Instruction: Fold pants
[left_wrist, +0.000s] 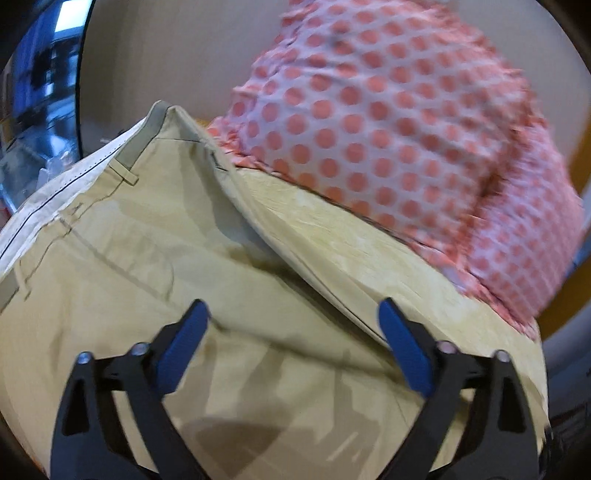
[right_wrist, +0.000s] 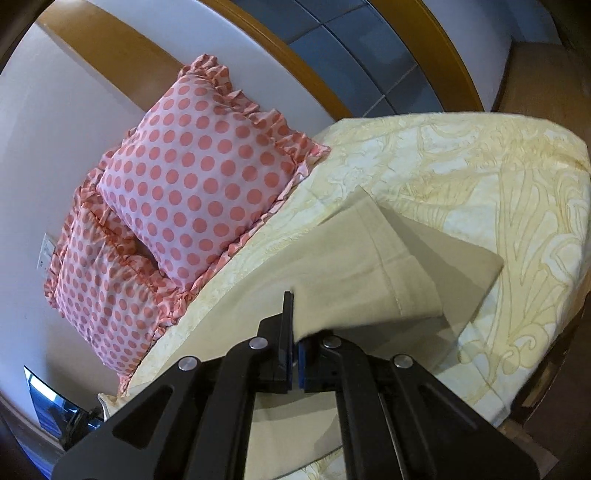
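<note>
Your left claw (left_wrist: 293, 325) stands with its blue pads wide apart above the khaki pants (left_wrist: 155, 236), gripping nothing. The pants lie spread on the bed, waistband (left_wrist: 122, 151) and belt loop toward the far left, with one fold ridge running diagonally from the waistband corner toward your right finger. Your right claw (right_wrist: 295, 332) is clamped together on a pant leg's hem end (right_wrist: 373, 266), lifting it off the yellow patterned bedspread (right_wrist: 480, 177). Two pink polka-dot pillows (right_wrist: 184, 192) lean against the wall at the far left of the bed.
</note>
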